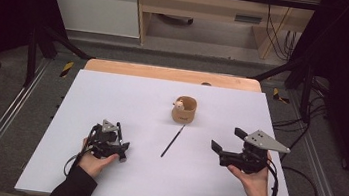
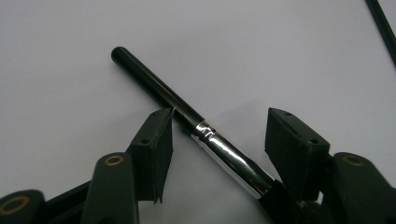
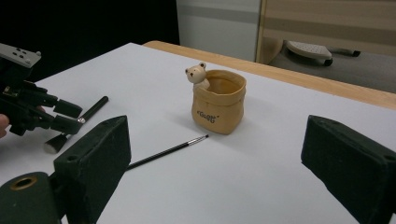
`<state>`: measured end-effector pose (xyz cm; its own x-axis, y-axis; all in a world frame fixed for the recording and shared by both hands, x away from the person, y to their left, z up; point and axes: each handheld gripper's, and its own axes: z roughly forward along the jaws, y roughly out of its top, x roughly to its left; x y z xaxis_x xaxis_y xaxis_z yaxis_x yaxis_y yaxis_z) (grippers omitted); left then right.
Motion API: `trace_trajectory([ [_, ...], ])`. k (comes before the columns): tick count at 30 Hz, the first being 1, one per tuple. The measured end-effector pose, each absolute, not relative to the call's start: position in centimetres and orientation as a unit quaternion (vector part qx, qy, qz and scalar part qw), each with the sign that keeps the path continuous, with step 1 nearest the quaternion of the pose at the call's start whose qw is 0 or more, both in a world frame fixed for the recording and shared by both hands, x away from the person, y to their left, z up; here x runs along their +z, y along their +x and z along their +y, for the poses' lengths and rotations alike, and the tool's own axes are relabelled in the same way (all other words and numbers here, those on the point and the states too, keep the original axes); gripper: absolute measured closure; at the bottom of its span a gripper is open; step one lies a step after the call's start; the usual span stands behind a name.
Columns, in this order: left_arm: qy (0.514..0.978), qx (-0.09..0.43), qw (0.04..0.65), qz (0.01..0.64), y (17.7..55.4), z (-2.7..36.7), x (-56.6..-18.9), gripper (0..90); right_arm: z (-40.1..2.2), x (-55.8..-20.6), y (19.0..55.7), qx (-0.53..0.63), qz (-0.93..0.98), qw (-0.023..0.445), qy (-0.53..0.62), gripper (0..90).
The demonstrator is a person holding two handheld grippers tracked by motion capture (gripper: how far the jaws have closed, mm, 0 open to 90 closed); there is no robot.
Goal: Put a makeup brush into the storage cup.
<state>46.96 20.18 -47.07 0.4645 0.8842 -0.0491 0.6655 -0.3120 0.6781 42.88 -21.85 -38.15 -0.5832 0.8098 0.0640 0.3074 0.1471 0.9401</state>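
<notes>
- Jaws of the left gripper (image 2: 217,130) are seen about half open, one on each side of a thick black brush (image 2: 187,116) with a silver ferrule; one pad touches the handle, while a gap is left at the other, so no firm grip is shown.
- The brush is laid flat on the white table (image 1: 127,97), toward its near left corner, with the rounded handle end pointed away from the gripper and the bristle end tucked at the base of the jaws.
- The left gripper is held low over the table by the person's left hand (image 1: 94,161), seen from above at (image 1: 106,142).
- Jaws of the right gripper (image 3: 215,163) are spread wide with nothing between them; it is held by the right hand (image 1: 253,180) near the right edge, above the table.
- A thin paintbrush (image 1: 172,141) is laid near the middle of the table, its tip directed at the cup.
- A tan cup (image 1: 184,109) with a small bear figure (image 3: 197,74) at its rim is stood upright toward the far edge, just beyond the thin brush's tip.
</notes>
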Motion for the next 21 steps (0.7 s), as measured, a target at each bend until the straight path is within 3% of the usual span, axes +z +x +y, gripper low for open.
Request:
trace_trajectory([
  [21, 0.811, 0.156, 0.301, 0.477, 46.73, 20.45, -46.72, 70.2, -21.87, -38.15, 42.89, 0.522, 0.721, 0.239, 0.389, 8.3],
])
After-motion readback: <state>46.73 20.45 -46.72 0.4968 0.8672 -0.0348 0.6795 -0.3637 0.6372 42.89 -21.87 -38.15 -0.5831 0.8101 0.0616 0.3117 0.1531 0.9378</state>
